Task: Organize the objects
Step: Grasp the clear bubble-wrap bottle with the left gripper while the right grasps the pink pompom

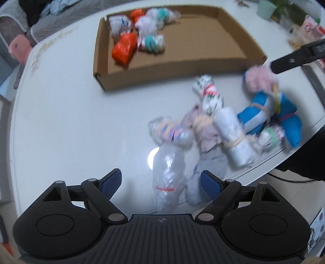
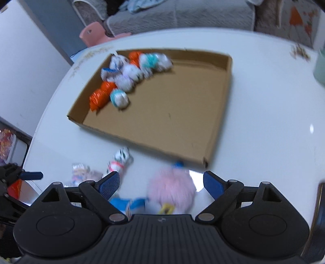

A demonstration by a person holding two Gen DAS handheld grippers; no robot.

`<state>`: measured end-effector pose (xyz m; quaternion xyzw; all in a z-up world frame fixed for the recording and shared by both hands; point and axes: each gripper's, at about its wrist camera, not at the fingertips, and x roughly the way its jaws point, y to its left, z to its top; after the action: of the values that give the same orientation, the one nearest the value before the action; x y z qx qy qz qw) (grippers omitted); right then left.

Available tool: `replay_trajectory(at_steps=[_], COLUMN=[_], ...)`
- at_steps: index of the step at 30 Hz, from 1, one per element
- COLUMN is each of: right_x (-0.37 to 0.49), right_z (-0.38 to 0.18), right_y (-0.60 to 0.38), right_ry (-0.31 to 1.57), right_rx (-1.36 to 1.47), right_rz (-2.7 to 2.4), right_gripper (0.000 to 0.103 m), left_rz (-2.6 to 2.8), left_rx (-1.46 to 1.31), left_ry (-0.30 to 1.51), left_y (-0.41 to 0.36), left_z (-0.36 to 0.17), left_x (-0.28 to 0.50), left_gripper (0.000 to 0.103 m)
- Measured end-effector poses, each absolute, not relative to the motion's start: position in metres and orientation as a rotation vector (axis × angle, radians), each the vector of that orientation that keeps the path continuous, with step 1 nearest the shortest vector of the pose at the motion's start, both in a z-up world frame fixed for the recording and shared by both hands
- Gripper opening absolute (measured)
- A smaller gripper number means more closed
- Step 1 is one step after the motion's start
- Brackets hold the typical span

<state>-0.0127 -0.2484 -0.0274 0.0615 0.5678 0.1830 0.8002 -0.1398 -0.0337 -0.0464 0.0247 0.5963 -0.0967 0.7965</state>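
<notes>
A shallow cardboard box [image 1: 239, 50] [image 2: 221, 113] on the white table holds several wrapped bundles, among them an orange one [image 1: 124, 48] [image 2: 101, 96]. Loose bundles lie in a pile near the table's front edge: a clear-bagged one [image 1: 167, 174], a white roll [image 1: 233, 136], a blue one [image 1: 270, 117] and a fluffy pink one [image 1: 259, 78] [image 2: 171, 189]. My left gripper [image 1: 161, 183] is open, with the clear-bagged bundle between its fingers. My right gripper [image 2: 161, 185] is open above the pink bundle; it also shows in the left wrist view [image 1: 296, 56].
A pale green cup [image 1: 266, 9] and packets stand at the table's far right. A pink stool [image 2: 93, 33] and a grey sofa [image 2: 182, 16] lie beyond the table. The table edge [image 1: 284, 156] runs close behind the pile.
</notes>
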Motion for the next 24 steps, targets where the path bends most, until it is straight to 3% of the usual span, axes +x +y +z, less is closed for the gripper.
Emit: replay_trajectory(at_steps=[15, 24], right_x=[0.002, 0.002], right_z=[-0.073, -0.084], right_y=[-0.226, -0.231], right_ry=[1.352, 1.377], right_rx=[0.083, 0.109], right_rz=[0.307, 0.278], right_gripper=[0.086, 0.064], left_rz=[-0.109, -0.083], left_rx=[-0.039, 0.011], left_ry=[1.321, 1.268], left_y=[-0.013, -0.020], left_z=[-0.078, -0.086], left_x=[-0.132, -0.133], left_gripper=[0.089, 0.088])
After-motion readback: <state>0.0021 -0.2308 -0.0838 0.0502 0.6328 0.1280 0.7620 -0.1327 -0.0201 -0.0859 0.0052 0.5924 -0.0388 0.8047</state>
